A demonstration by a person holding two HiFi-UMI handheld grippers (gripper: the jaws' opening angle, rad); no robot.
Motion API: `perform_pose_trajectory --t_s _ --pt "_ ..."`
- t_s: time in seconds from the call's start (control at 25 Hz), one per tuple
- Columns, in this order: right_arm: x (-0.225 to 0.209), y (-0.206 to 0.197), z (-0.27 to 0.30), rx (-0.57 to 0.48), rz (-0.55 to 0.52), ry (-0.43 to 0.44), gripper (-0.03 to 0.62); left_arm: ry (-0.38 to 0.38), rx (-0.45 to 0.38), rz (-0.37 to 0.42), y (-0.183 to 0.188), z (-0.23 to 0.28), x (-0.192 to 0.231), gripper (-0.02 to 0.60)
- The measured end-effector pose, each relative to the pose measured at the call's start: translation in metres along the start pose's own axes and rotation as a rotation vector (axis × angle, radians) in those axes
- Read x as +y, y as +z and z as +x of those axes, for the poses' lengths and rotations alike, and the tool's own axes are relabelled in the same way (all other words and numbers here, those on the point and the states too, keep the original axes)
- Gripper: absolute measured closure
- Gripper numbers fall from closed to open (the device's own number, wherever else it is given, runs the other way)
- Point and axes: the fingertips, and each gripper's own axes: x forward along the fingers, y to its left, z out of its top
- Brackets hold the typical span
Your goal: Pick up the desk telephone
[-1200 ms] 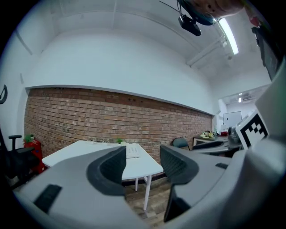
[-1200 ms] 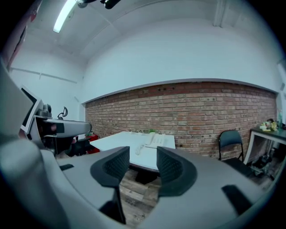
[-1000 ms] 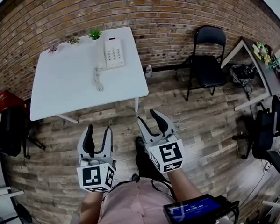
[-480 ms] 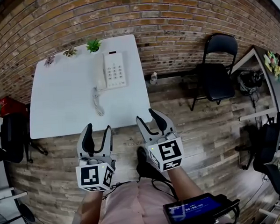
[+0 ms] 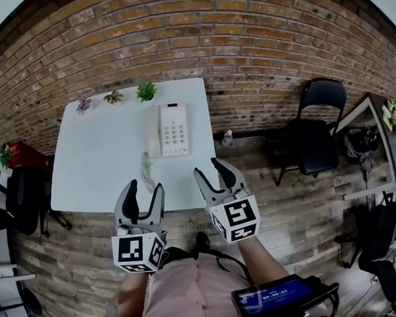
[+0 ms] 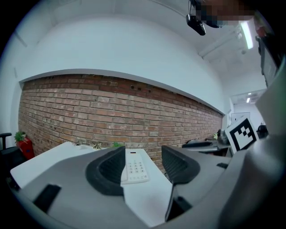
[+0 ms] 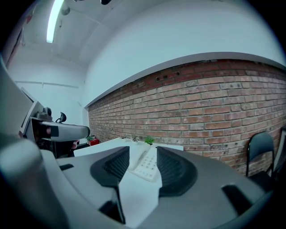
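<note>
Presently well short of the desk telephone (image 5: 173,129), which lies flat toward the back right of the white counter (image 5: 92,160), near the small plants (image 5: 145,91) along the brick wall. Left gripper (image 5: 143,189) and right gripper (image 5: 210,168) over the counter's near edge, fingers (image 6: 107,170) of both moderately parted, nothing between them.

Probably light hollow plastic: rigid, smooth, a bit slippery. Handset (image 5: 153,130) apparently resting loose in the cradle on the left side; likely to slide off if the base tilts. Best taken by the base's two long sides, one gripper to each, and kept level. Coiled cord (image 5: 146,172) trailing toward the near edge; may drag or snag.

Underside, cradle hooks and any wall lead not visible. Keypad print too small to read.
</note>
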Motion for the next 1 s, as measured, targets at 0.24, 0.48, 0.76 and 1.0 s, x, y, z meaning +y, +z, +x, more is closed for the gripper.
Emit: perform_pose_trajectory --t_s 0.24,0.48,0.76,1.0 --pt "-0.008 0.020 0.020 -0.019 -0.024 0.005 0.398 0.020 -0.009 0.002 0.011 0.013 0.016 0.316" --pt "-0.022 0.023 0.042 -0.005 -0.028 -0.015 0.398 0.023 -0.003 -0.009 0.016 0.041 0.035 0.305" --pt "-0.041 0.011 0.081 0.063 -0.017 -0.036 0.393 -0.051 0.059 -0.032 0.000 0.097 0.045 0.278" --pt "-0.058 -0.008 0.121 0.126 0.016 -0.055 0.392 -0.096 0.127 -0.070 -0.016 0.148 0.063 0.253"
